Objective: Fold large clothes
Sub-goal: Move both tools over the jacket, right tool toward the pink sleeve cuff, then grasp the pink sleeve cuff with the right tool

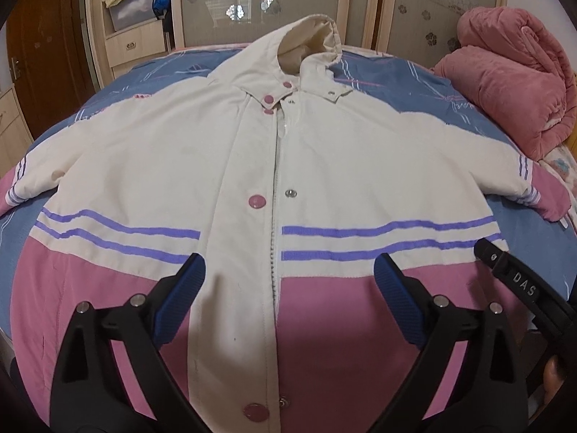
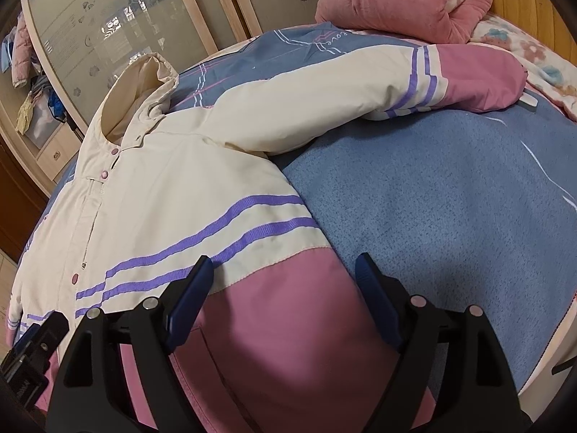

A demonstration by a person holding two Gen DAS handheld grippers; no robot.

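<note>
A large cream, pink and purple-striped hooded jacket (image 1: 173,166) lies face up and spread out on the bed, sleeves out to both sides. My left gripper (image 1: 288,270) is open above the jacket's lower front, near the zipper, holding nothing. My right gripper (image 2: 285,270) is open above the jacket's pink lower right hem (image 2: 281,324), at its side edge. The right gripper also shows at the right edge of the left wrist view (image 1: 519,285). The right sleeve (image 2: 360,90) stretches toward the pillows.
The bed has a blue blanket (image 2: 450,198). A rolled pink quilt (image 1: 515,83) sits at the head end on the right. Wardrobes with glass doors (image 1: 259,0) and drawers (image 1: 133,47) stand behind the bed. The bed's edge (image 2: 551,346) is at right.
</note>
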